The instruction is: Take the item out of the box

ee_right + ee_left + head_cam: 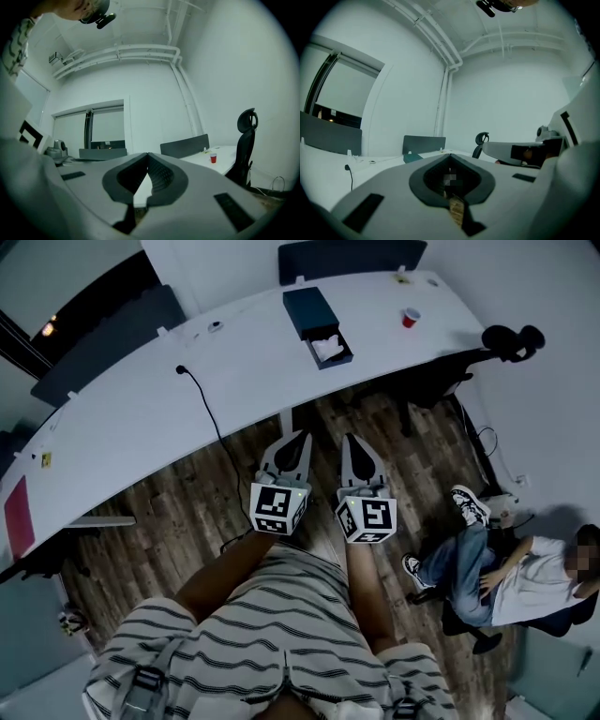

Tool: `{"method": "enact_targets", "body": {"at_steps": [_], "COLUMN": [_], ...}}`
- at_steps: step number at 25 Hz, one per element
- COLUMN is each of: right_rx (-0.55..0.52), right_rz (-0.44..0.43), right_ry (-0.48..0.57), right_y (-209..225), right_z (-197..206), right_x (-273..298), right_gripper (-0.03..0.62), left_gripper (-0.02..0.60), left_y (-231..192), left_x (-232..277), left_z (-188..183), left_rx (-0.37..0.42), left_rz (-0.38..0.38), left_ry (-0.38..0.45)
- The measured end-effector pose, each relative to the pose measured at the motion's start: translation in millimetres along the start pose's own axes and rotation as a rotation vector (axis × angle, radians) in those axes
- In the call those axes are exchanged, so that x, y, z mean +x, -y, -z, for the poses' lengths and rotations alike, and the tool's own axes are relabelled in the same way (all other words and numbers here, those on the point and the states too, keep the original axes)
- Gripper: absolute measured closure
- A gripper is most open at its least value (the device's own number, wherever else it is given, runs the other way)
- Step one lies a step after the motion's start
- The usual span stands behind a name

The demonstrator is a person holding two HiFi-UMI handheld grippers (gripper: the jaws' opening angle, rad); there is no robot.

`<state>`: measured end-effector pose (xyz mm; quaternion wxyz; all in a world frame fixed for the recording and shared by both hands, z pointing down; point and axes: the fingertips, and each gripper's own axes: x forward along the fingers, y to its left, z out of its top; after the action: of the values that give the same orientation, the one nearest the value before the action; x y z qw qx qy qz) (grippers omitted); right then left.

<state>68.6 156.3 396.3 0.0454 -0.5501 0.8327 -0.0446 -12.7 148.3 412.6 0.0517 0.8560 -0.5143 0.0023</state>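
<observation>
A dark blue box (317, 322) lies on the white curved table (187, 390), its drawer end pulled open toward me. Something white (329, 348) sits in the open part. Both grippers hang side by side over the wooden floor, well short of the table's near edge. My left gripper (303, 436) has its jaws together with nothing between them, and its tips also meet in the left gripper view (450, 155). My right gripper (350, 440) is shut and empty too, as its own view (148, 155) confirms. A corner of the box (411, 158) shows past the left jaws.
A red cup (411, 317) stands right of the box and also shows as the red cup (213, 158). A black cable (204, 407) runs across the table. A black office chair (511, 339) stands at the table's right end. A person (511, 576) sits on the floor at lower right.
</observation>
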Motion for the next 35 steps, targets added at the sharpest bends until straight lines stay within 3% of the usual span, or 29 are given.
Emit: {"method": "enact_targets", "body": {"at_steps": [7, 17, 35], "right_rx": [0.023, 0.031, 0.044], "right_rz": [0.007, 0.042, 0.087], "right_ry": [0.022, 0.01, -0.048], "right_y": [26.4, 53.9, 79.6], "right_z": [-17.7, -25.1, -9.2], "right_x": [86.5, 178.8, 272.7], "right_gripper": [0.576, 0.577, 0.577], "left_gripper": [0.557, 0.557, 0.557], "left_y": [-44.4, -97.0, -154.4], "left_x": [76.7, 154.7, 233.9], "left_z": [-27.8, -40.4, -32.4], "left_rx": [0.003, 0.028, 0.009], "left_rz": [0.042, 0.098, 0.135], "left_ry": [0.02, 0.011, -0.037]}}
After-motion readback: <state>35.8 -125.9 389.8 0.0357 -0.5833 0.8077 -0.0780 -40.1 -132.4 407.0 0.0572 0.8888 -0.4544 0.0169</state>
